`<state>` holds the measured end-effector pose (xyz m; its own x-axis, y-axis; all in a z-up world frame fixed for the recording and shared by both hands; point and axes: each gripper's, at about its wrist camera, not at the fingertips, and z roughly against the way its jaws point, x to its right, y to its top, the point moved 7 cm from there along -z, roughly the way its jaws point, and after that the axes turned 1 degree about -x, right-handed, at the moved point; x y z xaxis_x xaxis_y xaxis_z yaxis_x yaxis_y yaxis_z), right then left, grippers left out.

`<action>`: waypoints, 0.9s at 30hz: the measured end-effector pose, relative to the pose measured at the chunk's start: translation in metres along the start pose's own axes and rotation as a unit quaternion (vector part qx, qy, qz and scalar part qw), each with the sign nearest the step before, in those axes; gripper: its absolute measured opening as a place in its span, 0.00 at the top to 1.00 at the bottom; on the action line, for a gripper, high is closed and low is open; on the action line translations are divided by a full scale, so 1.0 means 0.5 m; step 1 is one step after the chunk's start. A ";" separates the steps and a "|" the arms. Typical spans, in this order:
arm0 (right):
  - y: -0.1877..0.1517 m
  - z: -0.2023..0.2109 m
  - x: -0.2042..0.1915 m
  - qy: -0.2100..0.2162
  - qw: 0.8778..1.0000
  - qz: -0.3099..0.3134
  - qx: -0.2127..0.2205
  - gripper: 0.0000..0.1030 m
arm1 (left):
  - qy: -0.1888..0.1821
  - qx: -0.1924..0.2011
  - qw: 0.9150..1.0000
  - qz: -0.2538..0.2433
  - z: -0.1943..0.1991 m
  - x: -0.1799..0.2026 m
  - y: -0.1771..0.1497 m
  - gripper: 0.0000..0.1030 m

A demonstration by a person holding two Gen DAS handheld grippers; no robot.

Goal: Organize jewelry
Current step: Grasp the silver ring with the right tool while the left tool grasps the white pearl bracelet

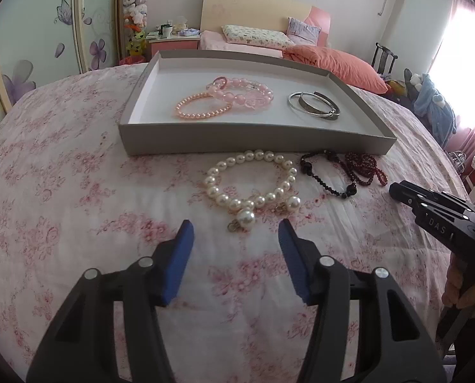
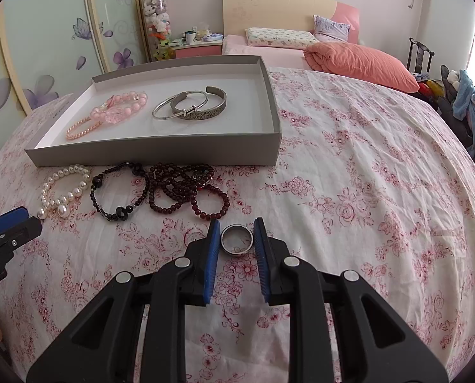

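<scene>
Step in hand: picking loose pieces off bed (image 2: 349, 166) for grey tray (image 2: 161, 151).

Right hand-held gripper (image 2: 237, 234) narrow, pads touching both sides of steel ring (image 2: 237, 239) lying on bedspread.

Left hand-held gripper (image 1: 236, 234) half-wide, empty, just short of white pearl bracelet (image 1: 253, 182) in front of tray.

Next, likely: lift ring, carry into tray.

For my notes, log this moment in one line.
right gripper: shut on metal ring | left gripper: open, near pearl bracelet | tray: five bracelets

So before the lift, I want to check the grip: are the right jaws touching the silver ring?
Touching. The right wrist view shows the right gripper with both blue pads against opposite sides of the silver ring, no gap visible at either side.
</scene>
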<state>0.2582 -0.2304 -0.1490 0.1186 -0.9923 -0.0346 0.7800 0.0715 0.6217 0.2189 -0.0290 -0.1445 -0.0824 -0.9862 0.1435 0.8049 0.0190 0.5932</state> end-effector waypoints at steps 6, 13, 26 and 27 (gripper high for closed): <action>-0.001 0.000 -0.001 0.002 1.000 -0.003 0.000 0.78 | 0.021 0.004 1.000 -0.005 -0.011 0.011 0.010 0.68; -0.003 0.003 -0.001 0.007 1.000 -0.004 -0.001 0.77 | 0.025 0.006 1.000 -0.011 -0.010 0.014 0.007 0.82; -0.008 0.009 -0.011 0.002 1.000 0.007 -0.003 0.78 | 0.030 0.007 0.999 0.009 0.011 -0.033 -0.008 0.82; -0.009 0.009 -0.012 0.003 1.000 0.006 -0.003 0.78 | 0.030 0.007 0.999 0.011 0.012 -0.035 -0.009 0.82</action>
<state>0.2510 -0.2253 -0.1480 0.1311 -0.9908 -0.0323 0.7821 0.0834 0.6175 0.2131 -0.0107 -0.1449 -0.0293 -0.9937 0.1084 0.7973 0.0422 0.6022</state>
